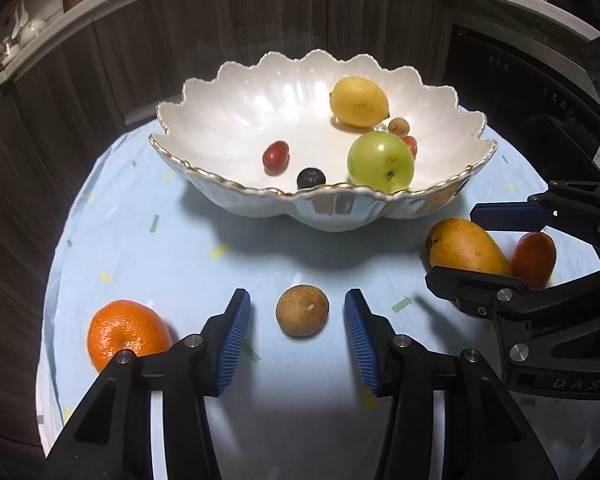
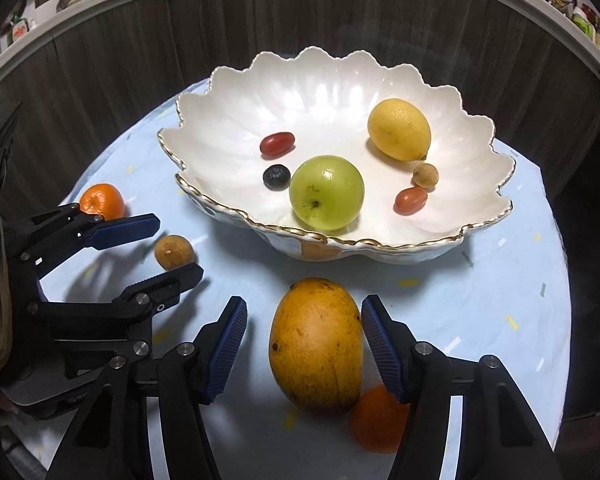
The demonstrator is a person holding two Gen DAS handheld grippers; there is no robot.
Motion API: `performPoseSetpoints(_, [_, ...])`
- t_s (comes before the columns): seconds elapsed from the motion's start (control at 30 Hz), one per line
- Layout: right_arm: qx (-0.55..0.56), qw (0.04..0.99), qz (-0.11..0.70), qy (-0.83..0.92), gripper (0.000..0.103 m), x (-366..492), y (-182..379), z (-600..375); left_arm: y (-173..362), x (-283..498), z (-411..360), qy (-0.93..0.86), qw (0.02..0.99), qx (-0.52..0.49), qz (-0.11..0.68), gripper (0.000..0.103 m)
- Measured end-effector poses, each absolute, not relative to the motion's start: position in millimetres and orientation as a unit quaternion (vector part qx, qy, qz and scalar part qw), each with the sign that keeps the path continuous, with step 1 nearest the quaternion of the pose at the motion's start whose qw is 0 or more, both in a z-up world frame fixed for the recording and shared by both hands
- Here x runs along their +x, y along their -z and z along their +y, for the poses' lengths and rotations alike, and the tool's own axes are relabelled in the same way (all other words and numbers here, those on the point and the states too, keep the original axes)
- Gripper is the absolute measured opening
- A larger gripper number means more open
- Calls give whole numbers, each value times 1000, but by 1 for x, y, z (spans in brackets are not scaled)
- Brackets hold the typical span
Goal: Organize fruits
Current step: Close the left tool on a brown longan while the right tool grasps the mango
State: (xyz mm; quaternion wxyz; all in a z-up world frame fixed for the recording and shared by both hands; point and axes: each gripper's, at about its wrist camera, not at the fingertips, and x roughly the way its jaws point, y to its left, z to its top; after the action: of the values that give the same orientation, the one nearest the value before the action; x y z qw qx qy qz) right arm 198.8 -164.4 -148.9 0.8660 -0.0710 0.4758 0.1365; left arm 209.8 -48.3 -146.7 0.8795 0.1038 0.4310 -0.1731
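A white scalloped bowl [image 1: 236,128] [image 2: 472,152] holds a lemon [image 1: 358,101], a green apple [image 1: 380,162], a blueberry [image 1: 311,178], a red grape tomato [image 1: 276,155] and other small fruits. My left gripper [image 1: 297,334] is open, with a small brown round fruit [image 1: 302,310] [image 2: 173,252] on the cloth between its fingertips. My right gripper [image 2: 304,344] is open around a yellow mango [image 2: 318,344] [image 1: 466,246]. An orange-red fruit [image 2: 374,420] [image 1: 534,259] lies beside the mango. A tangerine [image 1: 126,334] [image 2: 102,201] lies left of the left gripper.
The fruit lies on a round table with a light blue cloth [image 1: 160,248]. Dark wood cabinet fronts [image 1: 220,32] and a countertop with dishes stand behind. The right gripper shows in the left wrist view [image 1: 456,240]; the left gripper shows in the right wrist view [image 2: 178,246].
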Motion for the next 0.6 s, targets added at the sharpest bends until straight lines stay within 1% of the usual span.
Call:
performPoseSetpoints(0.07, [-70,862,483,-134,60,202,152,-165,150,212,-48,174,876,102,437,41])
performPoseSetpoints(0.17, [-68,849,507,-131,56,207,163,-166,153,214,-47,172,875,100,440,38])
performPoseSetpoints(0.2, [-69,849,508,-128,54,207,165,-167,154,213,-47,172,876,101,440,37])
performPoseSetpoints(0.27, [-72,850,506,-127,51,207,166,-168,154,213,-46,174,876,99,439,32])
performPoseSetpoints(0.33, [-65,850,507,-127,50,207,166,-170,154,213,-47,178,875,96,440,27])
performPoseSetpoints(0.6, [-62,853,503,-123,49,202,164,-171,152,211,-46,173,877,95,437,26])
